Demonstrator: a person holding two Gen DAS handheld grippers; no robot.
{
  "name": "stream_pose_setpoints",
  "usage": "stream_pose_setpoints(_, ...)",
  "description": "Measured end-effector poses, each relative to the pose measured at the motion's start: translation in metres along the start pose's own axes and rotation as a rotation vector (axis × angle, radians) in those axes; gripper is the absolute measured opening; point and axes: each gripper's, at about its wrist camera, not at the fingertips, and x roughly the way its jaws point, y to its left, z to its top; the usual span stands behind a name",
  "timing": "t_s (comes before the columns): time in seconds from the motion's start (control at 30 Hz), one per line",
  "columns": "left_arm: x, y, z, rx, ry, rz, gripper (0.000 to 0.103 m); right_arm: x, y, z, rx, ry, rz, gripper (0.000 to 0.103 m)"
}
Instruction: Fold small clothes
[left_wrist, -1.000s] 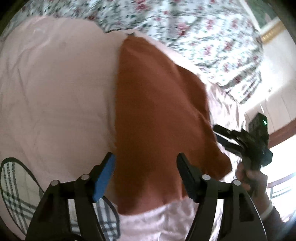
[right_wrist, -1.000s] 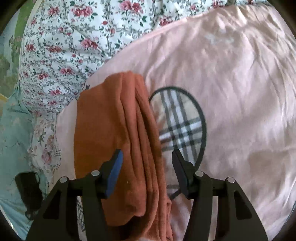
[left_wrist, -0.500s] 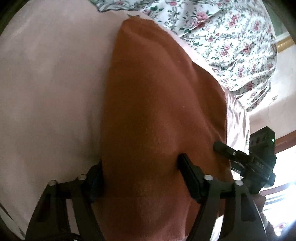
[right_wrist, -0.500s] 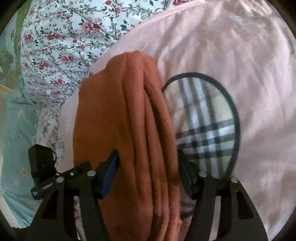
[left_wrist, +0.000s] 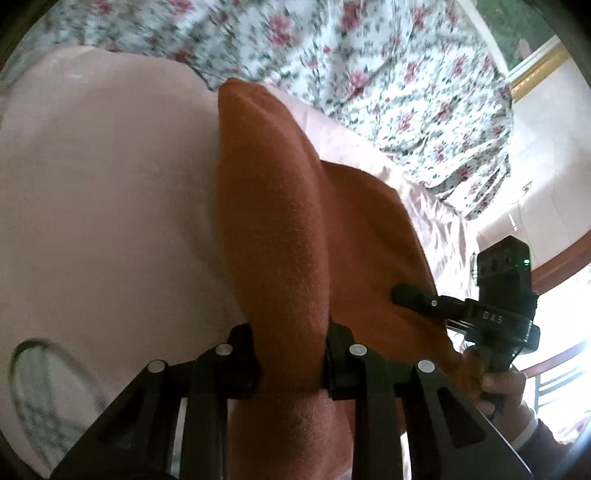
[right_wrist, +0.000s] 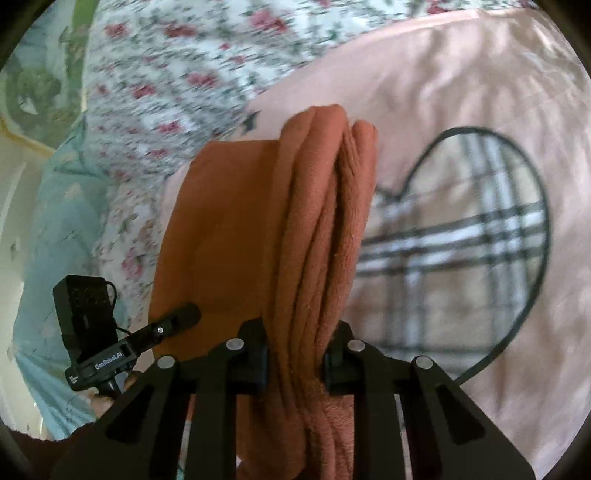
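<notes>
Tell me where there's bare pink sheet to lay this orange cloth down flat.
Widest free patch: the pink sheet beside the rust-orange folded cloth, between the floral quilt and the plaid heart patch. Crowded on the cloth's other side: only a thin sheet strip before the quilt. Both the left gripper and right gripper have just closed on the cloth.

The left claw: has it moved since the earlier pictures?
Yes. The left claw went forward over the orange cloth, away from the plaid patch on the pink cover; its jaws have just been closing, now pinching the fold.
</notes>
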Motion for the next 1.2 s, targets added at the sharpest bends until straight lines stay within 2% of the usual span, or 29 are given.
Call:
stream_pose_setpoints(0.17,-0.062,0.030,-0.024,-0.012,-0.039,0.045,0.025,0.024,0.045,-0.028,-0.063,0.048,0.085,0.022)
stream_pose_setpoints(0.3,-0.099,0.060,-0.046,-0.060,-0.081,0.090,0.025,0.056,0.077,-0.036,-0.108,0.102,0.121,0.022)
stream_pose_setpoints(0.5,-0.106,0.101,-0.070,-0.131,-0.076,0.133,0.026,0.091,0.095,-0.045,-0.134,0.155,0.108,0.022)
stream_pose_setpoints(0.6,-0.095,0.118,-0.082,-0.165,-0.041,0.167,0.031,0.107,0.090,-0.051,-0.131,0.177,0.049,0.022)
stream_pose_setpoints(0.67,-0.093,0.124,-0.087,-0.179,-0.037,0.170,0.037,0.110,0.086,-0.054,-0.120,0.175,0.033,0.024)
stream_pose_setpoints(0.73,-0.094,0.127,-0.090,-0.195,-0.033,0.174,0.046,0.110,0.081,-0.054,-0.103,0.165,0.000,0.031)
stream_pose_setpoints(0.8,-0.097,0.128,-0.093,-0.198,-0.034,0.177,0.047,0.106,0.078,-0.053,-0.092,0.153,-0.028,0.040)
stream_pose_setpoints(1.03,-0.115,0.130,-0.099,-0.215,-0.064,0.184,0.051,0.069,0.078,-0.048,-0.093,0.050,-0.082,0.044)
stream_pose_setpoints(1.13,-0.122,0.129,-0.099,-0.223,-0.084,0.203,0.051,0.058,0.088,-0.048,-0.129,0.002,-0.072,0.044)
stream_pose_setpoints(1.2,-0.125,0.130,-0.099,-0.229,-0.092,0.210,0.051,0.062,0.099,-0.048,-0.160,0.010,-0.079,0.044)
